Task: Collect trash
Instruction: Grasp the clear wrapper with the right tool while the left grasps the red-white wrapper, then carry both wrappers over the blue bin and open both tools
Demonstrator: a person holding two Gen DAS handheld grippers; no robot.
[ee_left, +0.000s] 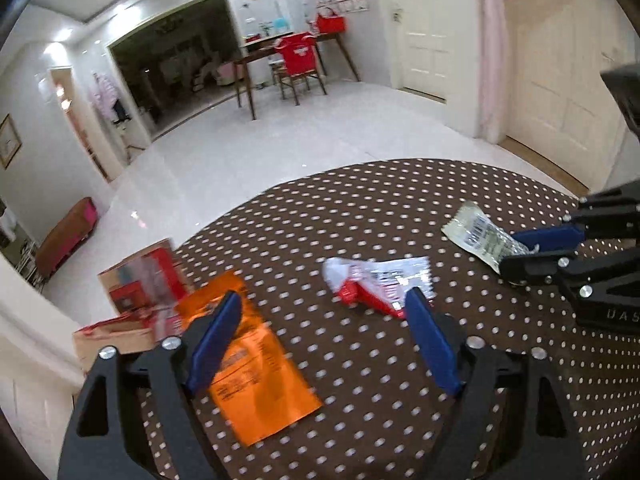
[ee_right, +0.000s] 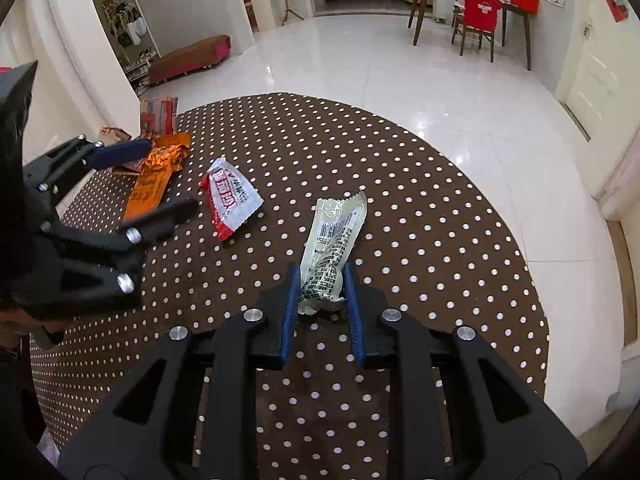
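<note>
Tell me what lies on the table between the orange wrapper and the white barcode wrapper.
The red-and-white wrapper lies between the orange wrapper and the white barcode wrapper; both wrist views show it.

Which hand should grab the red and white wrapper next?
Left. The left tool is open with the red and white wrapper just ahead of its fingers. The right tool is already closed on the pale wrapper.

A crumpled white wrapper with black print (ee_right: 334,248) lies lengthwise on the polka-dot table (ee_right: 440,208), its near end pinched between blue fingers (ee_right: 289,312). Left of it lies a red-and-white wrapper (ee_right: 230,202), flat and creased. Farther left lies an orange packet (ee_right: 154,180), flat, by the table's edge.
</note>
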